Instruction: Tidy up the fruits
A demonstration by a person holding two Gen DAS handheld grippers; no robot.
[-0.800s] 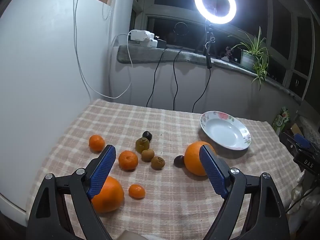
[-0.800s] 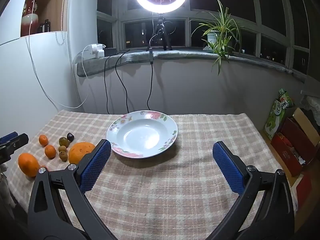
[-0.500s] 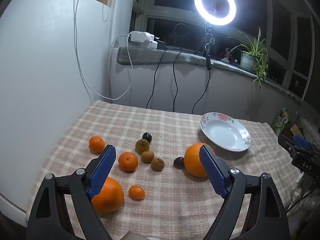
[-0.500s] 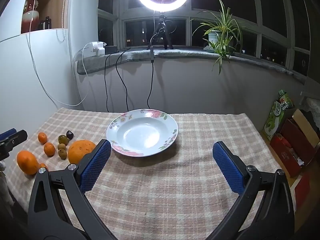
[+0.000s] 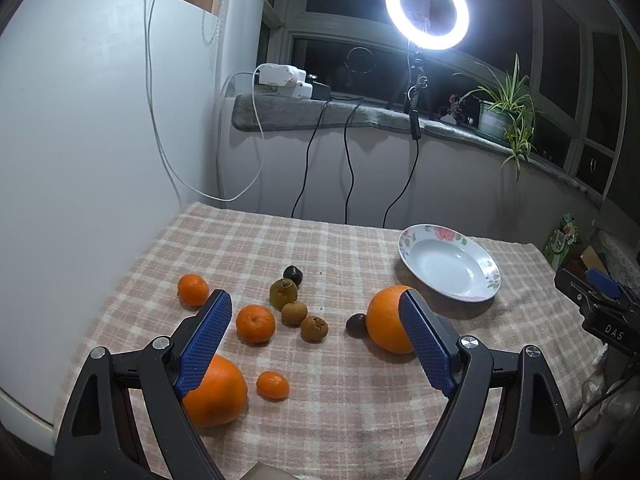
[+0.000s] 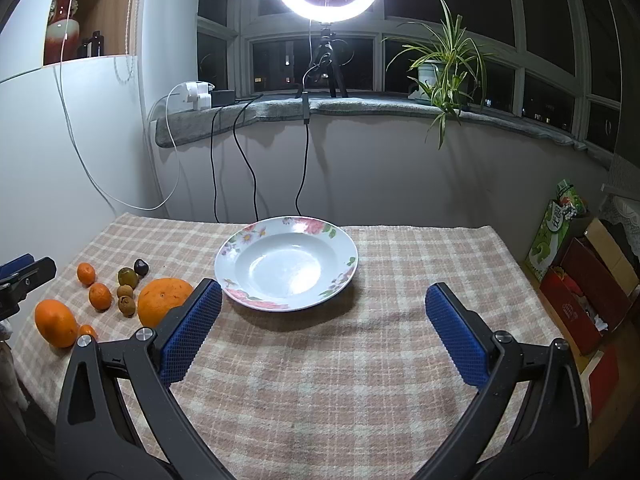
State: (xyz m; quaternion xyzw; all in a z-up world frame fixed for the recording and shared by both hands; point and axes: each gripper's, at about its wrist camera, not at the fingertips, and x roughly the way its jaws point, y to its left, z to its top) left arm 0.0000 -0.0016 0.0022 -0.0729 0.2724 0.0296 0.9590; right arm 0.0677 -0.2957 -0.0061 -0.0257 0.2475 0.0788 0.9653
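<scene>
Both the left tongs (image 5: 316, 344) and right tongs (image 6: 322, 330) gape, holding nothing, above scattered fruit; next likely means gripping one orange (image 5: 386, 320) for the plate (image 6: 286, 264).

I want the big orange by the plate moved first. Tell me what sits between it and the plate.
Nothing visible does. The big orange lies on the checked cloth just short of the floral plate, with only bare cloth between them. The dark small fruit sits against its other side, away from the plate, which holds nothing.
</scene>
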